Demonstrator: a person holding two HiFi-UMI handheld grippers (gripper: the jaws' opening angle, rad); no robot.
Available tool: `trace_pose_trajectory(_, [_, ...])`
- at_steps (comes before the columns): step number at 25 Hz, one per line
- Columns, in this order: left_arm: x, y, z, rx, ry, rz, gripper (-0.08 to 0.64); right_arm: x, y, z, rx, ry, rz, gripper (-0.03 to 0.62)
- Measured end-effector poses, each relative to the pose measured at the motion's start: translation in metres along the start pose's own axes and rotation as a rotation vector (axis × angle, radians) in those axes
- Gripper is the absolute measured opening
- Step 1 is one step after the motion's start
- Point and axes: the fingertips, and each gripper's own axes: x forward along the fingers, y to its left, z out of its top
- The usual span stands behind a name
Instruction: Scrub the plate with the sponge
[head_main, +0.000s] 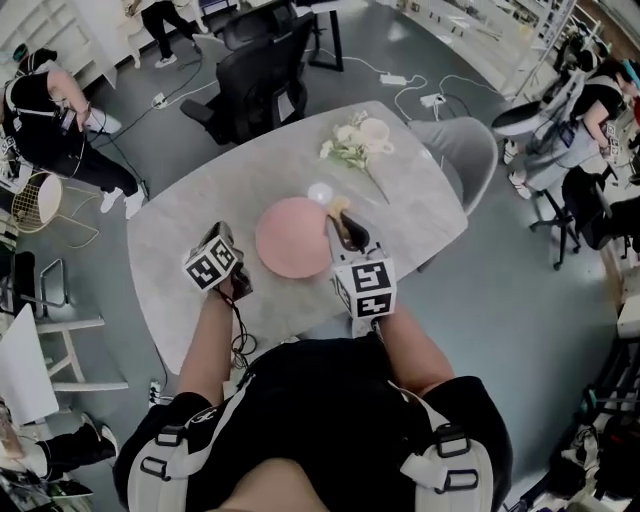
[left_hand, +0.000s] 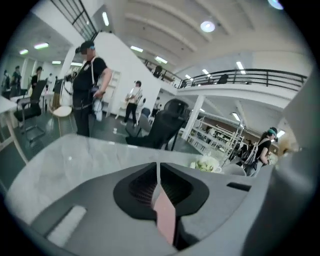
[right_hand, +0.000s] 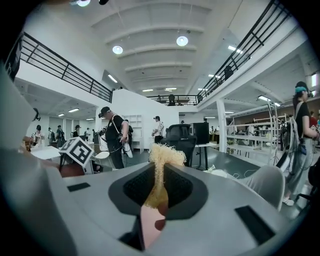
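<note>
A round pink plate is over the middle of the marbled grey table. My left gripper is at the plate's left rim. In the left gripper view its jaws are closed on the thin pink plate, seen edge-on. My right gripper is at the plate's right rim, shut on a yellowish fibrous sponge. In the right gripper view the sponge sticks up between the jaws, with the pink plate just below it.
A small white round thing lies just beyond the plate. White flowers and a cup sit at the table's far side. A black office chair and a grey chair stand at the table. People stand and sit around the room.
</note>
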Motion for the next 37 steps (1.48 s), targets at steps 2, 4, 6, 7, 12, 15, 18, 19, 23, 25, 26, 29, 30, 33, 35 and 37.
trace_pose_trajectory(2, [-0.025, -0.011, 0.042, 0.085, -0.137, -0.011, 0.009, 0.010, 0.005, 0.011, -0.007, -0.035, 0.023, 0.054])
trace_pose_trajectory(4, [-0.054, -0.021, 0.075, 0.143, -0.244, -0.015, 0.006, 0.019, 0.012, 0.023, -0.011, -0.071, 0.049, 0.054])
trace_pose_trajectory(6, [-0.082, -0.030, 0.097, 0.199, -0.321, -0.008, 0.006, 0.025, 0.018, 0.032, -0.015, -0.103, 0.074, 0.054])
trace_pose_trajectory(7, [-0.095, -0.034, 0.103, 0.233, -0.351, 0.001, 0.005, 0.027, 0.021, 0.035, -0.019, -0.117, 0.087, 0.054])
trace_pose_trajectory(12, [-0.134, -0.048, 0.089, 0.289, -0.380, 0.024, 0.005, 0.035, 0.037, 0.033, -0.039, -0.138, 0.156, 0.053])
trace_pose_trajectory(15, [-0.140, -0.050, 0.077, 0.271, -0.351, 0.023, 0.005, 0.040, 0.045, 0.031, -0.027, -0.136, 0.200, 0.053])
trace_pose_trajectory(18, [-0.143, -0.051, 0.079, 0.274, -0.354, 0.037, 0.005, 0.045, 0.052, 0.033, -0.016, -0.141, 0.233, 0.054])
trace_pose_trajectory(19, [-0.144, -0.052, 0.080, 0.269, -0.356, 0.036, 0.005, 0.047, 0.054, 0.034, -0.015, -0.144, 0.241, 0.054])
trace_pose_trajectory(23, [-0.148, -0.054, 0.080, 0.259, -0.359, 0.027, 0.005, 0.049, 0.059, 0.037, -0.013, -0.156, 0.256, 0.054])
trace_pose_trajectory(25, [-0.151, -0.055, 0.078, 0.269, -0.360, 0.026, 0.005, 0.049, 0.061, 0.038, -0.004, -0.157, 0.265, 0.054])
trace_pose_trajectory(26, [-0.153, -0.055, 0.077, 0.274, -0.360, 0.024, 0.005, 0.048, 0.062, 0.037, 0.002, -0.157, 0.269, 0.054])
trace_pose_trajectory(29, [-0.156, -0.054, 0.074, 0.269, -0.352, 0.013, 0.005, 0.045, 0.066, 0.036, 0.005, -0.154, 0.274, 0.054])
trace_pose_trajectory(30, [-0.156, -0.054, 0.073, 0.262, -0.348, 0.009, 0.005, 0.043, 0.068, 0.035, 0.002, -0.152, 0.275, 0.054])
trace_pose_trajectory(33, [-0.159, -0.051, 0.070, 0.254, -0.341, 0.007, 0.005, 0.040, 0.074, 0.034, -0.008, -0.147, 0.278, 0.054])
trace_pose_trajectory(35, [-0.161, -0.049, 0.070, 0.267, -0.341, 0.013, 0.005, 0.039, 0.077, 0.036, -0.013, -0.145, 0.278, 0.054])
trace_pose_trajectory(37, [-0.163, -0.048, 0.070, 0.288, -0.342, 0.020, 0.005, 0.037, 0.081, 0.037, -0.016, -0.144, 0.278, 0.054])
